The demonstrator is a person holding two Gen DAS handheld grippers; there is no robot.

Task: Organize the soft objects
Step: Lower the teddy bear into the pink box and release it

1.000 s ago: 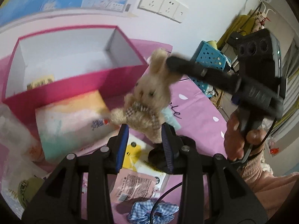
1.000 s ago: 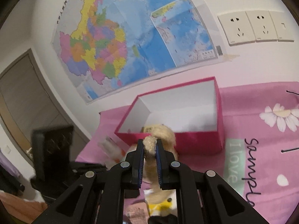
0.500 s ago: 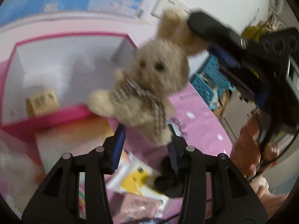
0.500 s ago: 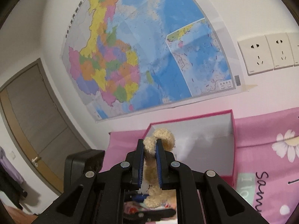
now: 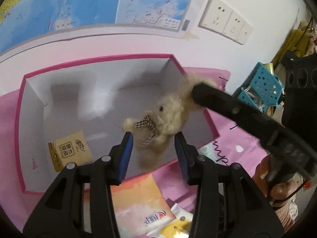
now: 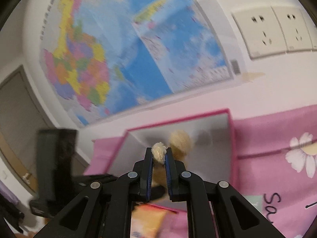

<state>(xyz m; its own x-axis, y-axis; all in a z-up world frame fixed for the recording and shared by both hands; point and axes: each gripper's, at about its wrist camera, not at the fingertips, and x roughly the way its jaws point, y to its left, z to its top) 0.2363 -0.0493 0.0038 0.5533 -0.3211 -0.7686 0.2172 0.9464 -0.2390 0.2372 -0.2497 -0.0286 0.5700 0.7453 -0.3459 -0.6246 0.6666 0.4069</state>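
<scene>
Over the open pink cardboard box [image 5: 95, 103], the right gripper [image 6: 158, 156] dangles the beige plush bunny [image 5: 168, 115] by its ear, jaws pinched shut; the left gripper [image 5: 152, 154] points in, jaws wide.

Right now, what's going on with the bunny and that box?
The right gripper is shut on one ear of the plush bunny and holds it hanging over the open pink box, not yet released. The left gripper is open and empty, its fingers pointing at the box just below the toy. A tan packet already lies on the box floor. An orange-and-white pack and some small packets lie on the pink cloth in front of the box.
</scene>
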